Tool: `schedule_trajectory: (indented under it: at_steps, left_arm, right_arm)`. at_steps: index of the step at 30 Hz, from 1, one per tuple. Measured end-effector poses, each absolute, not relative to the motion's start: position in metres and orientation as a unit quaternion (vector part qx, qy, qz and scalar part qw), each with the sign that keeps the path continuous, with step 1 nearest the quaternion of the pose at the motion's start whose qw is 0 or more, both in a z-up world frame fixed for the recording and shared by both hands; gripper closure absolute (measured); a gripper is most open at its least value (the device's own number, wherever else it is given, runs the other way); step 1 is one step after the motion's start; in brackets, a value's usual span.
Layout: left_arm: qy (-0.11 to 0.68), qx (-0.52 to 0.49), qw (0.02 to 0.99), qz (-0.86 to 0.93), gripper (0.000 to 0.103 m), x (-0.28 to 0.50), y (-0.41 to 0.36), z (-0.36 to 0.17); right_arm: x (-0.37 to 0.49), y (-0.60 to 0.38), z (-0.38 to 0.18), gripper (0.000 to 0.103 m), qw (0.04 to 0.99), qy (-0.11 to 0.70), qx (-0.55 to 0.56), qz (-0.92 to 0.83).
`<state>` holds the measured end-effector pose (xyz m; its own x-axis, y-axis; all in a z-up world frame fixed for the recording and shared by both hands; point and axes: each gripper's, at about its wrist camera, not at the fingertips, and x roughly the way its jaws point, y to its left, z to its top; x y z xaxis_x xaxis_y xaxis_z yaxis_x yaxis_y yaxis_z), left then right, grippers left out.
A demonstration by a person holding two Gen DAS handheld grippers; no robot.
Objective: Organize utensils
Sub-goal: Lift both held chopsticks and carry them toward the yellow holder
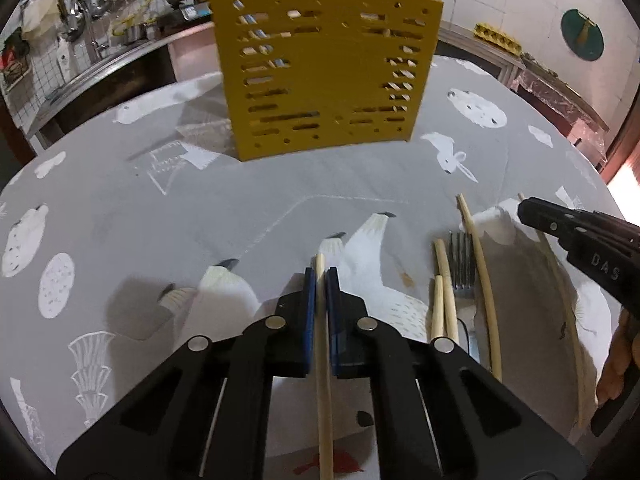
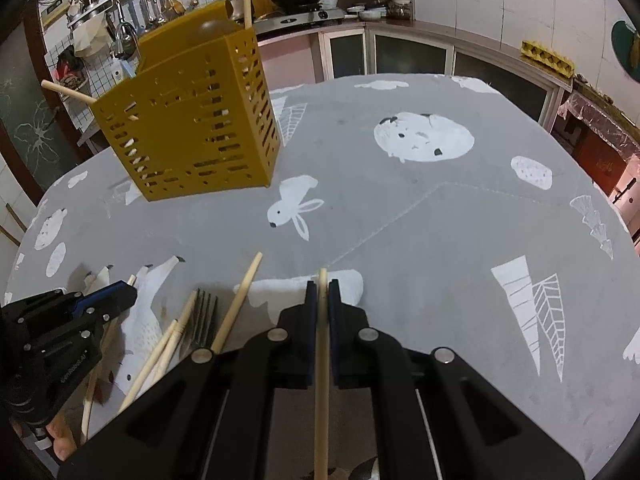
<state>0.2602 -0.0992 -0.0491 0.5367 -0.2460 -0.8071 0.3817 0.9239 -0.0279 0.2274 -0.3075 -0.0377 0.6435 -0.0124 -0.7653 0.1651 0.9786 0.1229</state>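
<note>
My left gripper (image 1: 320,276) is shut on a pale wooden chopstick (image 1: 322,360) that runs back along its fingers. My right gripper (image 2: 322,289) is likewise shut on another chopstick (image 2: 321,380). Between the two grippers, several loose chopsticks (image 1: 444,300) and a metal fork (image 1: 462,266) lie on the grey printed tablecloth (image 1: 200,208). In the right wrist view the same chopsticks (image 2: 236,308) and fork (image 2: 204,320) lie at lower left, beside the left gripper (image 2: 124,290). A yellow slotted utensil holder (image 1: 326,76) stands farther back on the table with chopsticks inside; it appears at upper left (image 2: 192,128) in the right wrist view.
The right gripper (image 1: 528,210) enters the left wrist view from the right edge, with a hand behind it. Kitchen counters, hanging utensils (image 1: 92,4), a pot and a stove (image 2: 308,12) ring the table. An egg carton (image 2: 546,56) sits on a side counter.
</note>
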Motion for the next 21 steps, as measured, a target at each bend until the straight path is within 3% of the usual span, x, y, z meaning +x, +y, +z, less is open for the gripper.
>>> schedule_trajectory:
  at_steps: [21]
  left_arm:
    - [0.281, -0.011, 0.952, -0.121, 0.099, 0.231, -0.026, 0.056]
  right_arm:
    - [0.211, -0.297, 0.035, 0.097, 0.949, 0.299, 0.095, -0.024]
